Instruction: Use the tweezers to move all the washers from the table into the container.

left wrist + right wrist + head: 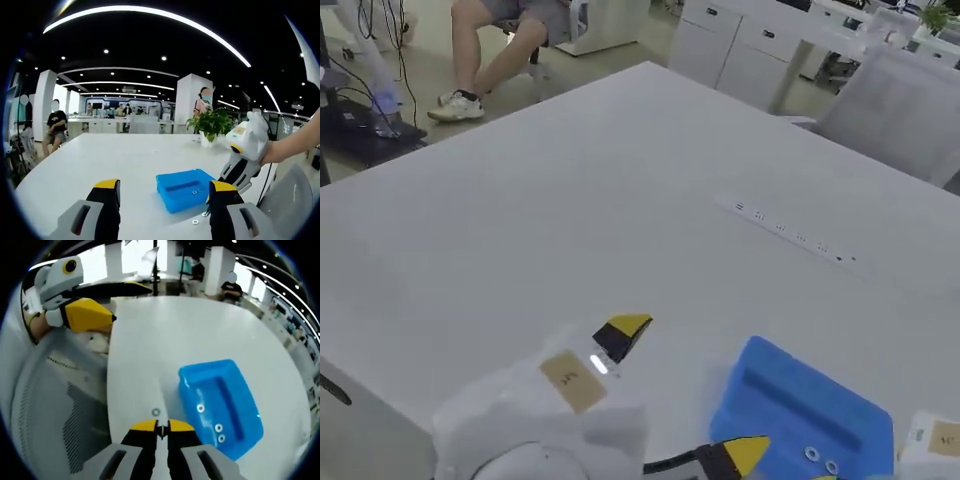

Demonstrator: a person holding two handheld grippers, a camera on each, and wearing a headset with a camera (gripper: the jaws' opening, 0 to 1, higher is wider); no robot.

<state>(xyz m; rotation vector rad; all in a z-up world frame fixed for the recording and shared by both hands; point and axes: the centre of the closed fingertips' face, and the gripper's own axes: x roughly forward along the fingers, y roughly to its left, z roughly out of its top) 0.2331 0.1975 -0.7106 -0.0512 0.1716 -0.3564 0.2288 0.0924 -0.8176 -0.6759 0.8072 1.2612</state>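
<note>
Our left gripper (164,185) hangs released over the bench (100,160). One washer (156,412) lies flat on it, just ahead of the clenched right gripper (160,429); three more sit in the container (186,390). Thin, light, stiff and probably slippery, it likely wants pinching across its rim.
</note>
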